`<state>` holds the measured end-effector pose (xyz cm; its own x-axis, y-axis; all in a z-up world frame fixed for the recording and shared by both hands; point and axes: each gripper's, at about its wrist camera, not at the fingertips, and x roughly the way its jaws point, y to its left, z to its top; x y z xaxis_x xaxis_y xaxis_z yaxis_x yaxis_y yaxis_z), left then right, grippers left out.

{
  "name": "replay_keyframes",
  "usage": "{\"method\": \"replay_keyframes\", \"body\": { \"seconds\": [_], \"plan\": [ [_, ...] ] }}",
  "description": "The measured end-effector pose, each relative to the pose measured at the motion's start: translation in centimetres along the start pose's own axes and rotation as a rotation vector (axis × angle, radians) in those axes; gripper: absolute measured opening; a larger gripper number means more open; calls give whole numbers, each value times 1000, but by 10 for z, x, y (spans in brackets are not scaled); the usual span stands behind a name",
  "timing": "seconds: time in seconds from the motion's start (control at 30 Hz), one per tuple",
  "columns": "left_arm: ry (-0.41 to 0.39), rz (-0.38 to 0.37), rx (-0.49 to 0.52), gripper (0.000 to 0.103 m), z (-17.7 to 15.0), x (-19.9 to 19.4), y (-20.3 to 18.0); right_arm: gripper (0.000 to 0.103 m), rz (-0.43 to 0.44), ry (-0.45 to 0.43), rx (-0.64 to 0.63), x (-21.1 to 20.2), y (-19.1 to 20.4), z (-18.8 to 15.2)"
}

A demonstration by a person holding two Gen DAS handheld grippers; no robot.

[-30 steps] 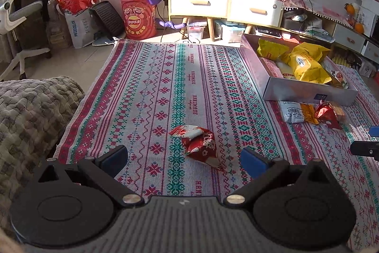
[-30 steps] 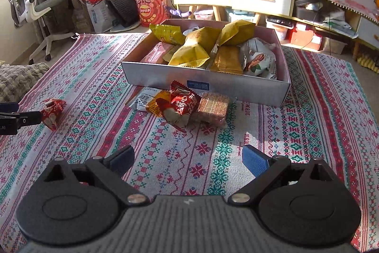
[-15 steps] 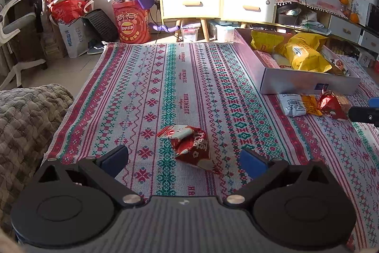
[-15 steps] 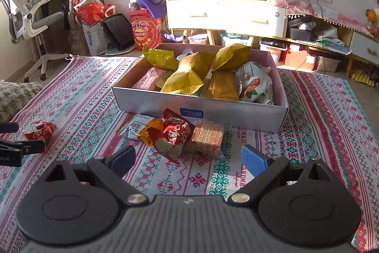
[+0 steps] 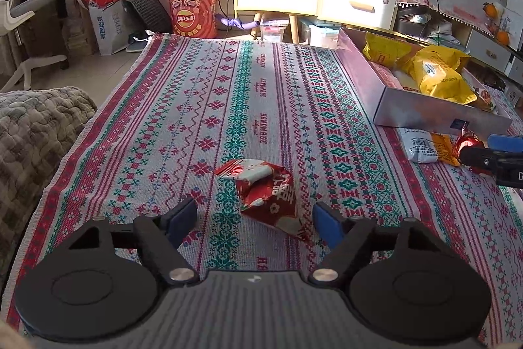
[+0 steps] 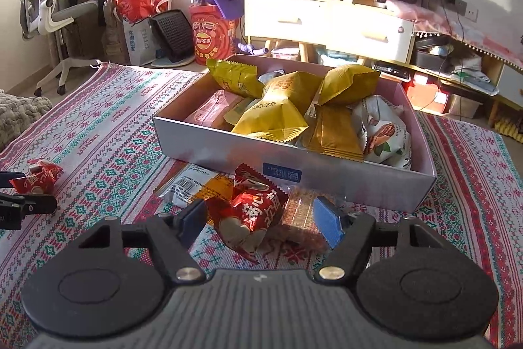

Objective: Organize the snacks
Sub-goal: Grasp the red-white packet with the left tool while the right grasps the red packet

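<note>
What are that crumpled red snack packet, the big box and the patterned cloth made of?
Crumpled red snack packet: probably thin plastic film; it creases and glints.
Big shallow grey box: seemingly coated cardboard, with flat, folded, faintly shiny walls.
Red-and-green patterned cloth: woven textile, matte, with visible weave.

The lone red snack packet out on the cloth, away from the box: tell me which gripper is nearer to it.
Left. The left gripper has the lone red snack packet between its closing jaws, pads not yet touching. The right gripper is over by the box, closing around another red packet.

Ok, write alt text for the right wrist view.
The right tongs are closing around a red snack packet on a patterned cloth, pads not yet pressing. Just behind, a grey box holds yellow snack bags.
</note>
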<state>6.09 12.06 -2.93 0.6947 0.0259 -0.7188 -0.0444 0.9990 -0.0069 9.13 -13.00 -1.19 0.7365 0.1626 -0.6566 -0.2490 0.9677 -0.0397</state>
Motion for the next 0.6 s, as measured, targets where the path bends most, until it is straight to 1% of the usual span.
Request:
{"method": "replay_keyframes", "body": {
  "seconds": [0.07, 0.2, 0.27, 0.3, 0.33, 0.37, 0.43, 0.47, 0.53, 0.6],
  "plan": [
    [-5, -3, -24, 81, 0, 0, 1, 63, -19, -2, -22, 0, 0, 0],
    [-9, -10, -43, 76, 2, -1, 0, 56, -8, -7, -12, -3, -1, 1],
    [-13, -6, -47, 69, 3, -1, -1, 51, 1, -9, -12, -4, 0, 1],
    [-15, -2, -51, 62, 3, -1, -1, 48, 3, -12, -12, -5, 0, 1],
    [-15, -1, -56, 56, 3, -1, -1, 41, 13, -12, -8, -5, 0, 2],
    [-13, -1, -61, 54, 3, -1, 0, 39, 23, -10, -4, -5, -1, 3],
    [-11, 2, -63, 45, 4, -1, -1, 32, 37, -5, 0, -6, 0, 4],
    [-9, 1, -65, 42, 5, -1, -1, 32, 41, -1, 2, -6, 0, 5],
    [-7, -1, -71, 40, 5, -1, 0, 31, 50, 4, 16, -6, -1, 5],
    [-6, -2, -76, 39, 5, -1, -1, 30, 70, 10, 61, -5, -6, 7]
  ]
}}
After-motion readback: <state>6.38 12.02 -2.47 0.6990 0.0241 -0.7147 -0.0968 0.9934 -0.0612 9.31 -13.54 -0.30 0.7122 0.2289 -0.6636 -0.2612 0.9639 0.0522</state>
